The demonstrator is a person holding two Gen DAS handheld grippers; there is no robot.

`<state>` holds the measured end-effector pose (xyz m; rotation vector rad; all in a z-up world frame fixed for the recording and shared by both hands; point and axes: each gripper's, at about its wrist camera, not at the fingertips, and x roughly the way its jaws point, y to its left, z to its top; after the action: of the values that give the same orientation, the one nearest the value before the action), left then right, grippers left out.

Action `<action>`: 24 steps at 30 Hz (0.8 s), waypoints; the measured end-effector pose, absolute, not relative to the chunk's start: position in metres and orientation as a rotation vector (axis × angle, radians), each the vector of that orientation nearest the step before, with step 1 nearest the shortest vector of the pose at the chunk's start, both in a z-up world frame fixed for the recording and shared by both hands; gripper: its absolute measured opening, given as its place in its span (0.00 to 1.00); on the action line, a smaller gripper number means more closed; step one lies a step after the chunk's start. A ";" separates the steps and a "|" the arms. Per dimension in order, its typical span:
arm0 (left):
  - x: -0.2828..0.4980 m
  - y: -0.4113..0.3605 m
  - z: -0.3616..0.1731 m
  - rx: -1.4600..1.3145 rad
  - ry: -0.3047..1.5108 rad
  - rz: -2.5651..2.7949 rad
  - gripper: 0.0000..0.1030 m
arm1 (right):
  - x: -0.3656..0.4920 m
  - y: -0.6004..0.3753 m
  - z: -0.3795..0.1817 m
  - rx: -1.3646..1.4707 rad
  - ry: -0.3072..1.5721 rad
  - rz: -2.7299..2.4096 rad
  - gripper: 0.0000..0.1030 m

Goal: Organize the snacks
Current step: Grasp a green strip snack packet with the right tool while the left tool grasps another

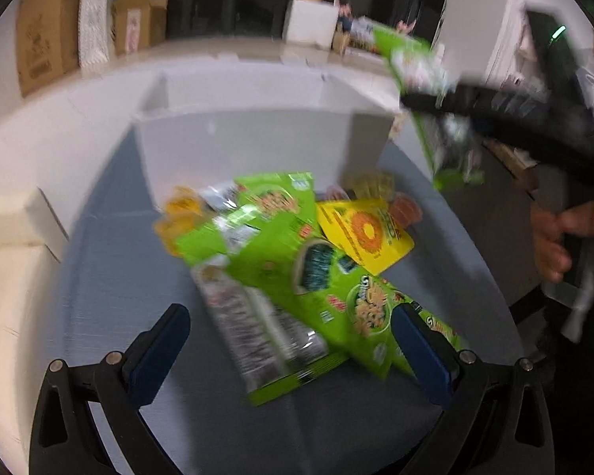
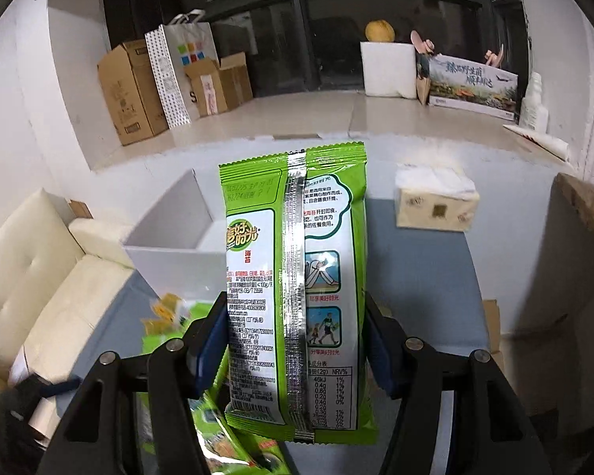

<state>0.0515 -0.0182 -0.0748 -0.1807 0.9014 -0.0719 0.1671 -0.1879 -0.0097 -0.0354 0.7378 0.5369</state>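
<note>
A green seaweed snack packet (image 2: 293,277) stands upright between the blue pads of my right gripper (image 2: 295,316), which is shut on its lower half, printed back side toward the camera. The left wrist view shows that same packet (image 1: 415,67) lifted high at the upper right, held by the right gripper (image 1: 435,105). My left gripper (image 1: 291,316) hangs open over a pile of snacks on the blue-grey table (image 1: 111,277). The pile has green packets (image 1: 281,261), a yellow packet (image 1: 364,233) and small orange ones (image 1: 178,206). Nothing sits between the left pads.
An open white box (image 1: 249,138) stands behind the pile, also seen at the left as the white box (image 2: 170,253). A tissue pack (image 2: 435,206) lies at the table's far right. A cream sofa (image 2: 39,261) borders the left. A person's hand (image 1: 554,245) grips the right tool.
</note>
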 end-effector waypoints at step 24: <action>0.087 0.039 0.000 -0.376 0.650 -0.110 0.14 | 0.170 -0.187 0.005 0.013 0.694 0.574 0.64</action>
<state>0.0867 0.0385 0.0004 -0.3759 0.6499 -0.1099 0.1699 -0.1869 0.0046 0.0129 0.6940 0.5736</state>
